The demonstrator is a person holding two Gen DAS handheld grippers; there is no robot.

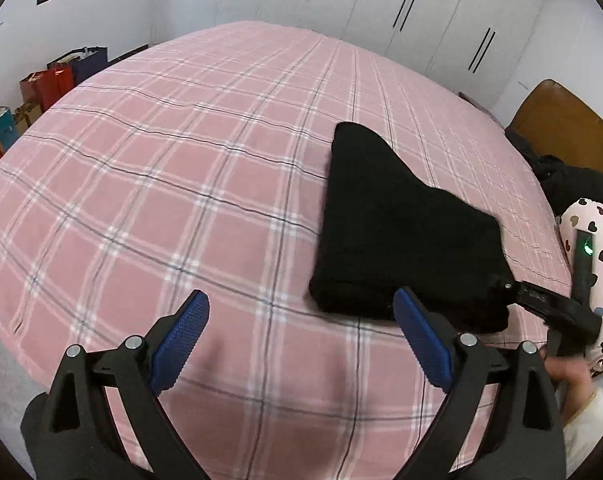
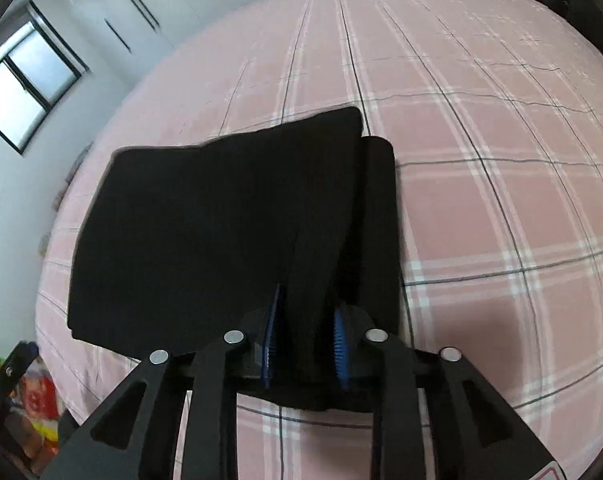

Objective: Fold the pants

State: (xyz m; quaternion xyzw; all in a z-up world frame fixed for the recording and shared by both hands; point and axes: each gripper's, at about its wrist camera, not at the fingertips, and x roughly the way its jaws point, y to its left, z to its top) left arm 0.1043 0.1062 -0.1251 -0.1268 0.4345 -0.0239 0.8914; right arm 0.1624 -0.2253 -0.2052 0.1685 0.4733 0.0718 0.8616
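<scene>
While the black pants (image 2: 221,224) lay folded into a thick bundle on the pink plaid bedspread (image 1: 161,168), the right gripper (image 2: 305,344) had its blue pads (image 2: 270,332) pressed against a ridge of the dark cloth at the bundle's near edge, the jaws clamped on that fold. In the right wrist view a narrower strip of the same fabric ran alongside the main panel on its right, and both reached away from the camera across the bed. The left gripper (image 1: 301,340) hung over bare bedspread just beside the bundle's near left corner, its jaws spread wide with nothing between them; one blue pad (image 1: 421,340) overlapped the garment's edge in that view, though contact could not be told. From the left wrist camera the right gripper (image 1: 513,292) showed at the bundle's right corner, with a hand (image 1: 569,372) behind it and a heart-printed sleeve (image 1: 597,280) beyond. White wardrobe doors (image 1: 401,8) stood past the bed, and coloured bags (image 1: 49,84) lined the far wall.
</scene>
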